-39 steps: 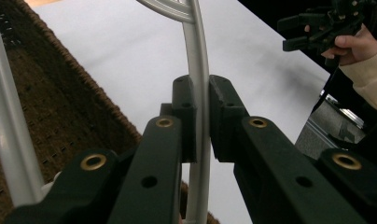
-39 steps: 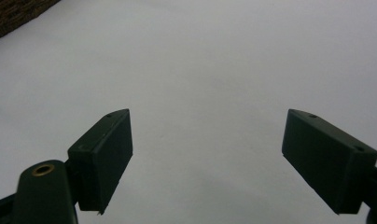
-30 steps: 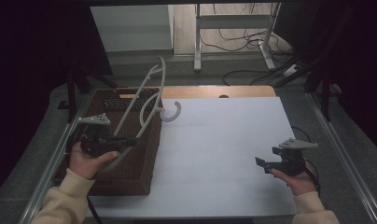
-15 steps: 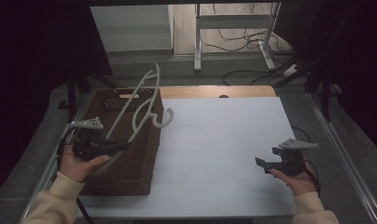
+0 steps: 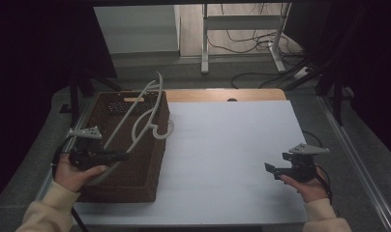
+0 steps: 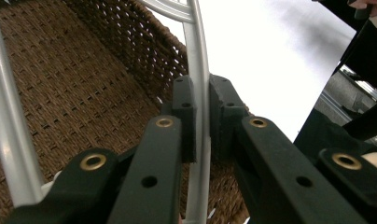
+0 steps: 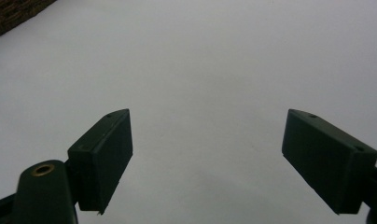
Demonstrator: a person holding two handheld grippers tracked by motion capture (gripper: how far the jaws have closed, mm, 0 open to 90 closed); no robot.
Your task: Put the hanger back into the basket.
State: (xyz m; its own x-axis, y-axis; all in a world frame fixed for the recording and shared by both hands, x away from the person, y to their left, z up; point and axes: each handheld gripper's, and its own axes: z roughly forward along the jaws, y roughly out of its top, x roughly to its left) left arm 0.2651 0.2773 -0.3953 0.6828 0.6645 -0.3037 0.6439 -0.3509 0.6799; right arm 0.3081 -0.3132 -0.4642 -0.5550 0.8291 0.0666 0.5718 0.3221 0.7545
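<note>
The left gripper (image 6: 201,100) is pinching a thin white clothes hanger (image 5: 144,108), its two black jaws pressed against one round plastic bar (image 6: 199,70) of it. A hand (image 5: 75,171) in a cream sleeve is gripping this tool over the near left corner of the wicker basket (image 5: 135,166). The hanger is leaning up out of the basket, its hook (image 5: 160,131) curling over the basket's right wall, and a second pale bar (image 6: 7,121) is running beside the jaws.

The right gripper (image 5: 275,171) is hovering well to the right of the basket, its jaws standing wide apart with nothing between them; in the right gripper view (image 7: 203,154) bare sheet is showing beneath it.

The basket is sitting at the left edge of a smooth, matte white sheet (image 5: 222,145) that is covering the table; a strip of wooden tabletop (image 5: 222,94) is showing beyond the basket's far right corner. The basket is rectangular, dark brown, tightly woven, with an open lattice band near its rim (image 5: 123,102).

Beyond the basket, grey floor (image 5: 150,67) is running back to a white metal stand (image 5: 242,36) with loose cables (image 5: 261,77) trailing around its feet. The room's sides are lying in darkness.
</note>
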